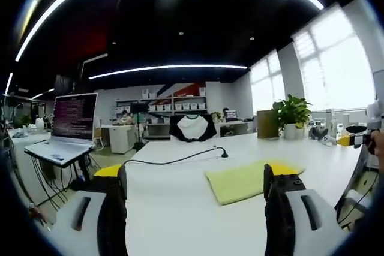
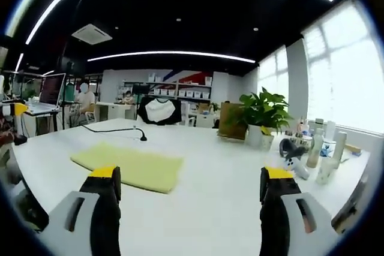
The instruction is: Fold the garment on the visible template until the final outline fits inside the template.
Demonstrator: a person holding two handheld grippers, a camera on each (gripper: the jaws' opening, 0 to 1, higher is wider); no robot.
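Note:
A light yellow-green garment (image 1: 243,182) lies folded flat as a rough rectangle on the white table (image 1: 180,208). In the left gripper view it sits just right of centre, partly behind my right jaw. My left gripper (image 1: 193,175) is open and holds nothing, hovering short of the cloth. In the right gripper view the garment (image 2: 129,167) lies ahead to the left. My right gripper (image 2: 190,175) is also open and holds nothing, above bare table (image 2: 210,208) beside the cloth. Each gripper peeks into the other's view at the edge, the right gripper (image 1: 359,140) and the left gripper (image 2: 13,110).
A black cable (image 1: 180,159) runs across the table behind the garment. An open laptop (image 1: 71,125) stands on a side stand at the left. A potted plant (image 2: 262,114) and several bottles (image 2: 318,148) stand at the right. A chair with a black-and-white shirt (image 1: 192,127) is beyond the far edge.

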